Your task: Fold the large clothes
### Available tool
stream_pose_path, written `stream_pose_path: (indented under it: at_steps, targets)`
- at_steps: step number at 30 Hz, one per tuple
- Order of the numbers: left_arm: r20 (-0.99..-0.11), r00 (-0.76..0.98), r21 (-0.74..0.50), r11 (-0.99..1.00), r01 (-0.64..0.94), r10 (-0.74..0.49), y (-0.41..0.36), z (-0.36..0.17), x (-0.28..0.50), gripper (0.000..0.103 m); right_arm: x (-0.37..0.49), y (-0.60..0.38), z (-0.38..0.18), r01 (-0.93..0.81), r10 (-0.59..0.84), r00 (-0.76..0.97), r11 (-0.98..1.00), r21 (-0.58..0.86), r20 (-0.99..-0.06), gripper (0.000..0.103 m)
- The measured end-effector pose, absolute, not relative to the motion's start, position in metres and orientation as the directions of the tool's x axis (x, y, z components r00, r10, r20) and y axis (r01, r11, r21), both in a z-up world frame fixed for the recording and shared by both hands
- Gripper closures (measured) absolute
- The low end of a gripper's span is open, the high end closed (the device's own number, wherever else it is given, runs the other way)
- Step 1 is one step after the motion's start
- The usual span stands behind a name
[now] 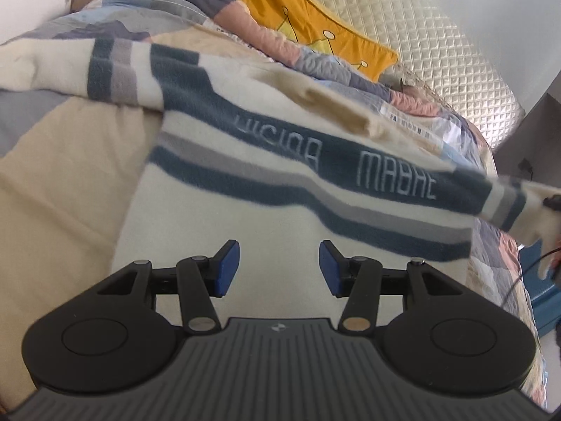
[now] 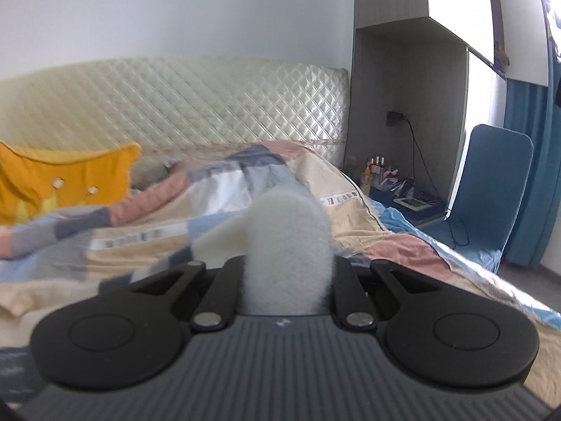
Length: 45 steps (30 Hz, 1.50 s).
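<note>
Holding one sleeve end: right tool (image 2: 285,270) clenched on white fleece cuff, lifted off bed. Left tool (image 1: 279,268) released, jaws apart, nothing between, hovering over sweater (image 1: 280,189) body.
Item: fleece sweater, cream w/ blue-grey stripes, lettering across chest; spread front-up on quilt (image 1: 70,147), other sleeve out flat to far left.
Handling (est.): soft, light, floppy; drapes, no stiffness; fuzzy so grips well, not slippery. Best holds: cuffs, hem corners, shoulder seams.
Beyond: yellow pillow (image 1: 315,24), quilted headboard (image 2: 193,105).
</note>
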<state>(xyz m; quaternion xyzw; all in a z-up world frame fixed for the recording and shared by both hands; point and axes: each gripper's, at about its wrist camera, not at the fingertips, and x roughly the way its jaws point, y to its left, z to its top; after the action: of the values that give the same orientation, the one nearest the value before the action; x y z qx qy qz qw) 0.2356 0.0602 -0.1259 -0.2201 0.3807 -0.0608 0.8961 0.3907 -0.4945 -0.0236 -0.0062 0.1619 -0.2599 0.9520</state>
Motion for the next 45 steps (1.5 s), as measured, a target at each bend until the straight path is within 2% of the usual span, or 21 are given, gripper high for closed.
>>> stream_pose_path:
  at_steps: [5, 7, 11, 17, 19, 21, 22, 23, 24, 32, 35, 37, 39, 45]
  targets:
    - [-0.675, 0.701, -0.383, 0.921, -0.068, -0.229, 0.069, -0.125, 0.247, 0.047, 0.427, -0.520, -0.090, 0.525, -0.540, 0.760, 0.838, -0.149, -0.361, 0.090]
    - [-0.686, 0.701, -0.348, 0.934, -0.081, -0.195, 0.073, -0.126, 0.253, 0.047, 0.429, -0.527, -0.120, 0.547, -0.556, 0.751, 0.826, -0.134, -0.356, 0.090]
    - [-0.707, 0.671, -0.406, 0.905, -0.130, -0.221, 0.091, -0.134, 0.264, 0.047, 0.420, -0.537, -0.173, 0.591, -0.579, 0.725, 0.801, -0.094, -0.374, 0.087]
    - [-0.732, 0.656, -0.385, 0.907, -0.174, -0.185, 0.101, -0.141, 0.267, 0.047, 0.422, -0.542, -0.193, 0.631, -0.588, 0.706, 0.776, -0.027, -0.396, 0.083]
    - [-0.735, 0.651, -0.403, 0.894, -0.195, -0.189, 0.106, -0.144, 0.269, 0.047, 0.423, -0.538, -0.192, 0.640, -0.604, 0.703, 0.767, -0.036, -0.376, 0.077]
    - [-0.738, 0.645, -0.428, 0.877, -0.217, -0.201, 0.111, -0.146, 0.270, 0.047, 0.420, -0.531, -0.187, 0.664, -0.635, 0.685, 0.746, -0.053, -0.356, 0.057]
    - [-0.738, 0.643, -0.441, 0.867, -0.229, -0.206, 0.115, -0.148, 0.270, 0.047, 0.418, -0.528, -0.185, 0.682, -0.653, 0.670, 0.730, -0.056, -0.354, 0.051]
    - [-0.740, 0.640, -0.453, 0.857, -0.245, -0.209, 0.118, -0.150, 0.270, 0.047, 0.414, -0.526, -0.181, 0.700, -0.665, 0.656, 0.713, -0.041, -0.358, 0.038]
    - [-0.742, 0.635, -0.466, 0.846, -0.260, -0.214, 0.121, -0.152, 0.270, 0.047, 0.408, -0.523, -0.177, 0.712, -0.667, 0.652, 0.703, -0.013, -0.362, 0.034]
    - [-0.721, 0.649, -0.532, 0.793, -0.296, -0.242, 0.137, -0.152, 0.255, 0.047, 0.339, -0.485, -0.132, 0.687, -0.570, 0.706, 0.696, 0.210, -0.421, 0.034]
    - [-0.704, 0.678, -0.512, 0.813, -0.278, -0.212, 0.138, -0.139, 0.246, 0.047, 0.295, -0.477, -0.118, 0.682, -0.488, 0.726, 0.605, 0.412, -0.485, 0.032]
    - [-0.694, 0.681, -0.537, 0.799, -0.271, -0.235, 0.141, -0.136, 0.241, 0.047, 0.264, -0.474, -0.116, 0.662, -0.402, 0.749, 0.491, 0.566, -0.526, 0.031]
    - [-0.692, 0.676, -0.555, 0.786, -0.272, -0.255, 0.142, -0.137, 0.236, 0.047, 0.236, -0.466, -0.121, 0.633, -0.328, 0.774, 0.407, 0.658, -0.541, 0.031]
    - [-0.703, 0.644, -0.579, 0.768, -0.274, -0.300, 0.137, -0.144, 0.226, 0.047, 0.187, -0.428, -0.156, 0.650, -0.146, 0.749, 0.352, 0.674, -0.646, 0.031]
